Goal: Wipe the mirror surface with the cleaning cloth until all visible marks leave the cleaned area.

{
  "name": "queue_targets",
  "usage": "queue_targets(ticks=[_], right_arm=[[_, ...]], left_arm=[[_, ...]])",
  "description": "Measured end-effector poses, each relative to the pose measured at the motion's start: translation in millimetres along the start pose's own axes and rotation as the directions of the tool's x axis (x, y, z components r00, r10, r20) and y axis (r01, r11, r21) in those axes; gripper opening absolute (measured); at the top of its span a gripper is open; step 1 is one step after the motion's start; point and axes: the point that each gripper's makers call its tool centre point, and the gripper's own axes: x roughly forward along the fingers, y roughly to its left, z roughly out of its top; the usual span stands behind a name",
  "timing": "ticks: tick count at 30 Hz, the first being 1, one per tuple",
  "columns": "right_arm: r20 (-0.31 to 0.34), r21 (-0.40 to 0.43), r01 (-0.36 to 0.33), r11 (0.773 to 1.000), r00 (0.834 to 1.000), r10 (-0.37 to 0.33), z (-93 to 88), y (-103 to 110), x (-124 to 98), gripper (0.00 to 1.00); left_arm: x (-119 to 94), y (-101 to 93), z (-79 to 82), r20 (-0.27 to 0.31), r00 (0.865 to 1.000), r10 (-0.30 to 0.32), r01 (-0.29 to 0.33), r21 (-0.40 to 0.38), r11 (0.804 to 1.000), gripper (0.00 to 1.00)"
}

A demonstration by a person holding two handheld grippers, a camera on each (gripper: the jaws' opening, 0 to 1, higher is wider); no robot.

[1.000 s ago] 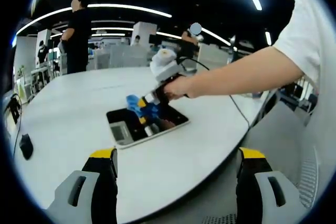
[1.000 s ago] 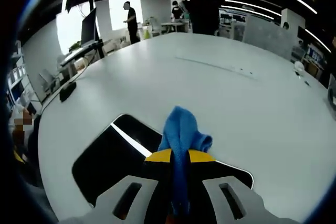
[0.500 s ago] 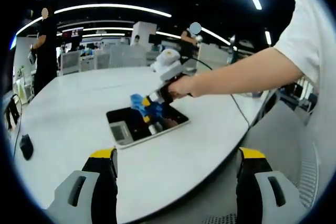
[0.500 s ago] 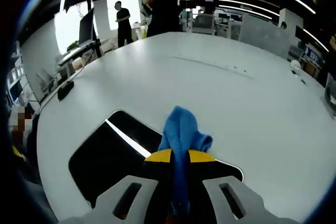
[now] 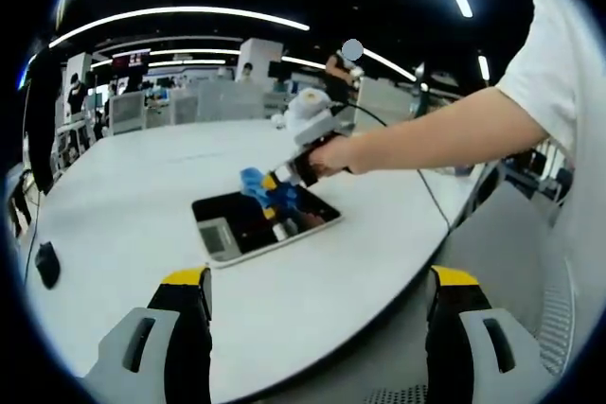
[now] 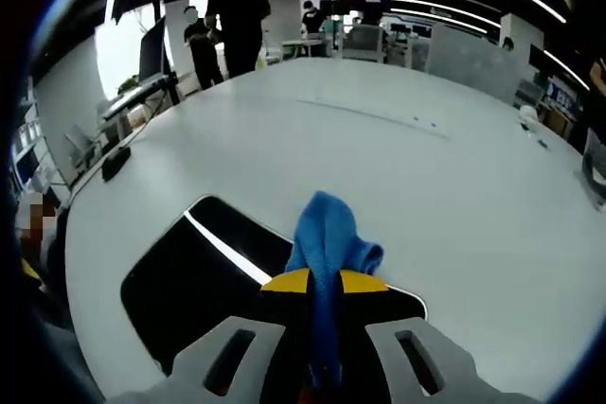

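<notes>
The mirror (image 5: 260,223) lies flat on the white table (image 5: 123,196). The right gripper (image 6: 323,283) has its jaws clamped on the blue cloth (image 6: 327,238), over the mirror. The left gripper (image 5: 317,281) hangs off the table edge, jaws wide apart.

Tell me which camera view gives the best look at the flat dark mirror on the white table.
The left gripper view: the flat dark rectangular mirror lies whole on the white table, all edges visible. In the right gripper view the mirror is closer, but the right gripper and its blue cleaning cloth cover part of it.
</notes>
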Motion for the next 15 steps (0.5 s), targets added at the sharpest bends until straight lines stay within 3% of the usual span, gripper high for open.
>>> queue_targets(ticks=[15], right_arm=[[0.0,-0.002,0.0,1.0,1.0,0.0,0.5,-6.4,3.7,0.05]], left_arm=[[0.2,-0.1,-0.1,-0.002,1.0,0.0,0.0,0.001,1.0,0.95]])
